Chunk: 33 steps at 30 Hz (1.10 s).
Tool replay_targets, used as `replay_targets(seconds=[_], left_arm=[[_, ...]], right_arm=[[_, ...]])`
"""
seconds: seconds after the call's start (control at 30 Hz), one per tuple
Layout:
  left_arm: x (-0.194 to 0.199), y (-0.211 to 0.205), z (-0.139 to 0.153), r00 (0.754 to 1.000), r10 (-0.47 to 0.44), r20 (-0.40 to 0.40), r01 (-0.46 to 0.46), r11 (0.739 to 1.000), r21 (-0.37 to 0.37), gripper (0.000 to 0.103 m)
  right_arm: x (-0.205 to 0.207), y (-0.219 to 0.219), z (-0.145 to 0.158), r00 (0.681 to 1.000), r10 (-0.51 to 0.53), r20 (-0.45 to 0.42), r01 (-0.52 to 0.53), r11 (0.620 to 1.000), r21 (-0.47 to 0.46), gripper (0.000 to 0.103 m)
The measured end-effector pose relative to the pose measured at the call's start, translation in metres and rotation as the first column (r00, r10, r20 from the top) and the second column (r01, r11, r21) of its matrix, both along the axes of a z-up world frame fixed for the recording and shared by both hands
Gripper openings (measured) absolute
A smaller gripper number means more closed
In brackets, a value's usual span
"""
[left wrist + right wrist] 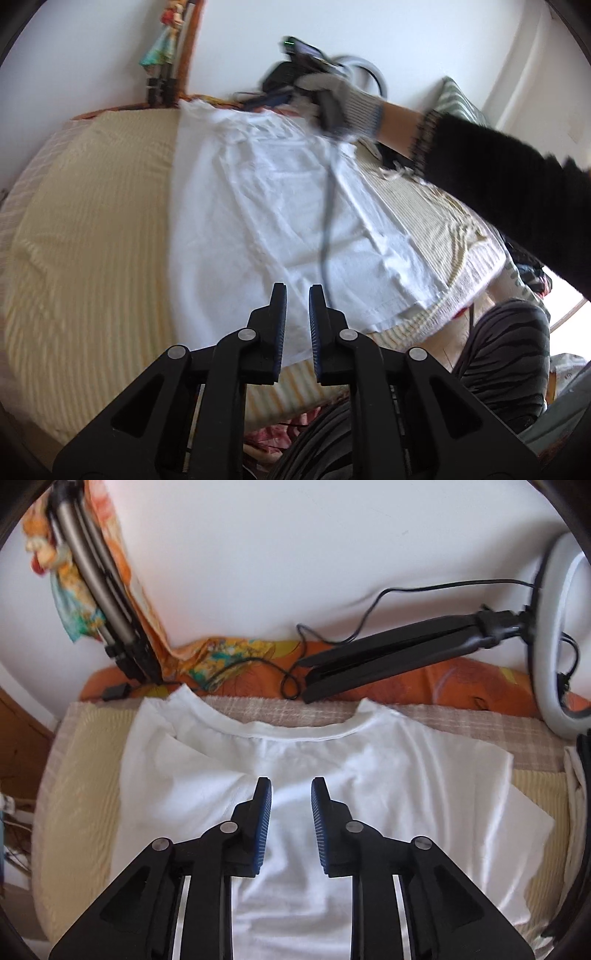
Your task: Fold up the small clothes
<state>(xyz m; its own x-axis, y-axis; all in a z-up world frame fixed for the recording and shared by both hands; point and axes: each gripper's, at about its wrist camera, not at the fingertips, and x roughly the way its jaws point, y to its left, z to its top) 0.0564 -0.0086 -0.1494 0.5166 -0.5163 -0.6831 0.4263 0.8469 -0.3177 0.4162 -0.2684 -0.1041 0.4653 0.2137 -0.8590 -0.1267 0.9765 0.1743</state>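
Observation:
A white T-shirt (266,192) lies flat on the pale yellow striped bed cover (92,221). My left gripper (297,288) hovers over the shirt's hem, its jaws a narrow gap apart with nothing between them. A gloved hand (343,99) holds the blurred right gripper over the shirt's far end, and a dark cable (327,221) trails from it across the fabric. In the right wrist view the right gripper (291,781) stands open above the chest of the T-shirt (369,775), just below the neckline (303,734). One shoulder side (173,746) looks folded inward.
A ring light (554,646) and a black folded tripod (388,657) lie on orange patterned cloth (443,679) behind the shirt, along the white wall. Another black stand (99,579) leans at far left. A person's black sleeve (498,184) and striped trouser leg (506,350) are at the bed's right edge.

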Motion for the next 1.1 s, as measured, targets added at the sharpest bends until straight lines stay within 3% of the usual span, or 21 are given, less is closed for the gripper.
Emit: replay_targets(seconds=[0.23,0.37,0.5,0.6,0.67,0.73,0.83,1.1], left_arm=[[0.01,0.048,0.033,0.977,0.186,0.101,-0.191,0.981,0.033,0.01],[0.016,0.055,0.057,0.96,0.212,0.184,-0.229,0.97,0.079,0.01],[0.02,0.045,0.082,0.947,0.179,0.266,-0.219,0.967,0.128,0.01],[0.026,0.03,0.096,0.942,0.152,0.3,-0.203,0.968,0.147,0.011],[0.029,0.018,0.104,0.941,0.134,0.31,-0.184,0.973,0.139,0.014],[0.028,0.005,0.108,0.943,0.113,0.314,-0.161,0.978,0.134,0.024],[0.017,-0.026,0.106,0.946,0.041,0.32,-0.09,0.986,0.137,0.026],[-0.008,-0.128,0.054,0.967,-0.151,0.204,0.125,0.983,0.138,0.026]], right_arm=[[-0.065,-0.041,0.055,0.996,-0.002,0.089,-0.003,0.998,0.062,0.021],[-0.106,-0.063,0.08,0.991,-0.002,0.133,-0.01,0.996,0.087,0.022],[-0.146,-0.086,0.1,0.984,-0.004,0.181,-0.013,0.995,0.096,0.022],[-0.175,-0.107,0.11,0.976,-0.027,0.215,0.001,0.993,0.122,0.032],[-0.191,-0.12,0.114,0.972,-0.044,0.229,0.012,0.991,0.137,0.033],[-0.205,-0.133,0.115,0.968,-0.063,0.241,0.029,0.989,0.142,0.033],[-0.222,-0.152,0.112,0.965,-0.078,0.25,0.042,0.989,0.143,0.033],[-0.26,-0.216,0.104,0.962,-0.127,0.24,0.087,0.981,0.172,0.034]])
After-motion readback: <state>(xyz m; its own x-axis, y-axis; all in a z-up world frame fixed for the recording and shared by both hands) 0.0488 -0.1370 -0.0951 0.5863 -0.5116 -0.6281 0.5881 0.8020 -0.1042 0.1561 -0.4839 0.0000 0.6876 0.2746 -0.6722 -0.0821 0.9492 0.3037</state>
